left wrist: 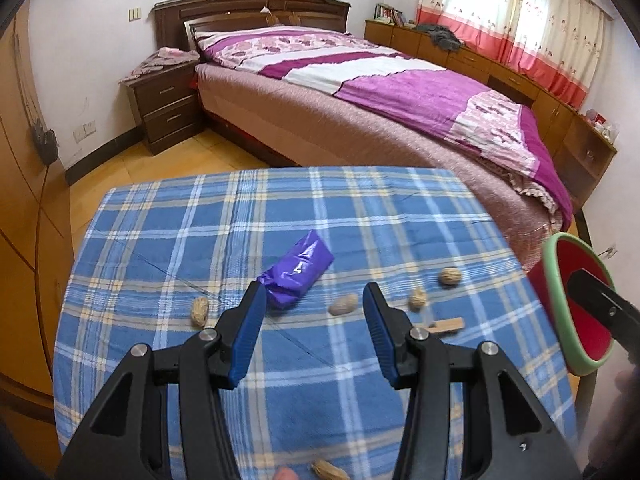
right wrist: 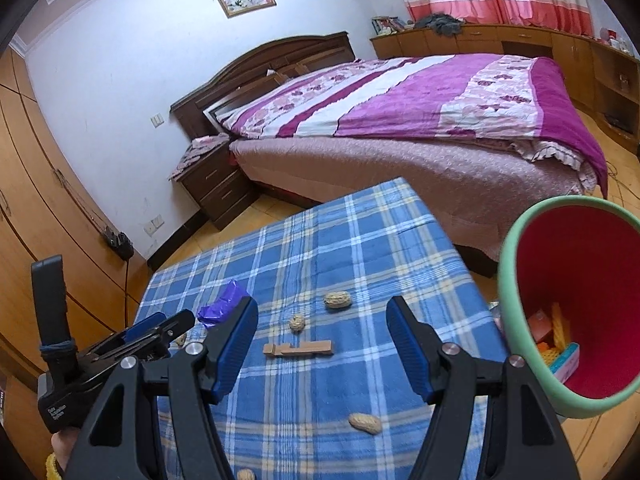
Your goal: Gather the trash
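Blue plaid cloth covers the worktop [left wrist: 168,240], strewn with a purple wrapper [left wrist: 298,270], peanut shells [left wrist: 343,304] and a wooden clip [right wrist: 298,349]. Both the left tongs [left wrist: 316,296] and right tongs [right wrist: 322,312] hover agape, empty. At the worktop's right edge stands a green-rimmed red bin [right wrist: 508,280].

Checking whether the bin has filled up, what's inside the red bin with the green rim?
Inside the red bin, several colourful pieces lie at the bottom: orange, yellow, one pale pink-and-blue packet. Its near wall hides whatever lies beneath them.
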Demonstrator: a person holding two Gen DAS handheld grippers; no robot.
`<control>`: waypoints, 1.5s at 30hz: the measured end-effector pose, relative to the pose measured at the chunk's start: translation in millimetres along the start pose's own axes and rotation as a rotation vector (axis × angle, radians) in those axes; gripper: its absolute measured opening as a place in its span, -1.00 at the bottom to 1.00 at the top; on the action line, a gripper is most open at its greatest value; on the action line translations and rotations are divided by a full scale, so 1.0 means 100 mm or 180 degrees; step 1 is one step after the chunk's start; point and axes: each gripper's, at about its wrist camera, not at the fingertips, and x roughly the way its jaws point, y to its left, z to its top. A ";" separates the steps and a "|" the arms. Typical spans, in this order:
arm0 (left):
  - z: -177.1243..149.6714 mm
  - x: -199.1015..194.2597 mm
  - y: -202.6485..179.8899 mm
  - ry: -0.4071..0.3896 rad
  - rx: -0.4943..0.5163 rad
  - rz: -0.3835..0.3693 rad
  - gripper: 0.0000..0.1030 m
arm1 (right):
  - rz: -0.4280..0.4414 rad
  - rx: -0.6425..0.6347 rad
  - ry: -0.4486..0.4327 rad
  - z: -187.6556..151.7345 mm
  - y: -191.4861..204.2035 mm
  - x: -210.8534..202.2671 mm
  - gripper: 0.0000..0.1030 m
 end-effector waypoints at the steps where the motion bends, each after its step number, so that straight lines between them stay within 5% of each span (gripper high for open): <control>1: 0.00 0.06 0.02 0.0021 0.0000 0.0010 -0.02 | 0.0000 0.0002 0.0030 0.00 0.01 0.07 0.35; 26: 0.09 0.93 0.28 0.0362 -0.0025 0.0037 -0.02 | -0.0049 0.0113 0.0292 -0.13 -0.09 0.55 0.35; 30: 0.11 0.96 0.25 0.0354 -0.0032 0.0033 -0.02 | -0.0060 0.0091 0.0317 -0.14 -0.09 0.57 0.35; 34: 0.10 0.97 0.22 0.0334 -0.0066 0.0115 -0.40 | -0.0096 0.0073 0.0355 -0.14 -0.10 0.65 0.35; 45: -0.02 0.55 0.27 0.0175 -0.0266 -0.0155 -0.47 | -0.0567 -0.0306 0.0449 -0.16 -0.10 0.83 0.35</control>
